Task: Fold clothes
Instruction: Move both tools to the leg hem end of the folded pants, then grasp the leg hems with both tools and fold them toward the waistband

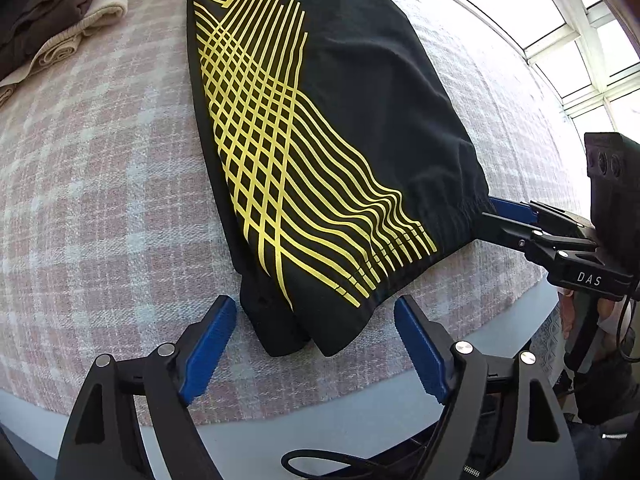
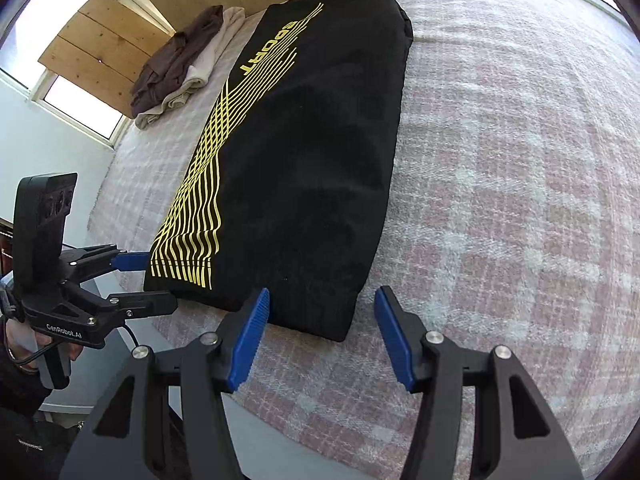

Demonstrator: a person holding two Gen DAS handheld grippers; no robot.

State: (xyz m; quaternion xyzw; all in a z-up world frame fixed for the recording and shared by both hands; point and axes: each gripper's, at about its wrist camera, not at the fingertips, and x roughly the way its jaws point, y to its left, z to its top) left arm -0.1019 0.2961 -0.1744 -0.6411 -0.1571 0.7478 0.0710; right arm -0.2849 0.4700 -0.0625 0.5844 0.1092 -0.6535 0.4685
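Note:
A black garment (image 1: 360,100) (image 2: 320,160) with yellow crossing lines and the word SPORT lies folded into a long strip on a pink checked bedspread (image 1: 100,180) (image 2: 500,160). Its hem end points toward me. My left gripper (image 1: 316,308) (image 2: 160,280) is open, its blue pads (image 1: 212,344) on either side of the hem's left corner, low over the bed. My right gripper (image 2: 323,294) (image 1: 490,210) is also open. It straddles the hem's right corner, and one pad (image 2: 250,336) reaches over the cloth. Neither gripper's pads press on the fabric.
A stack of brown and cream folded clothes (image 1: 60,12) (image 2: 180,64) lies at the far left of the bed. The bed's grey front edge (image 1: 300,428) runs just below both grippers. Windows (image 1: 580,40) and wooden boards (image 2: 100,40) stand beyond the bed.

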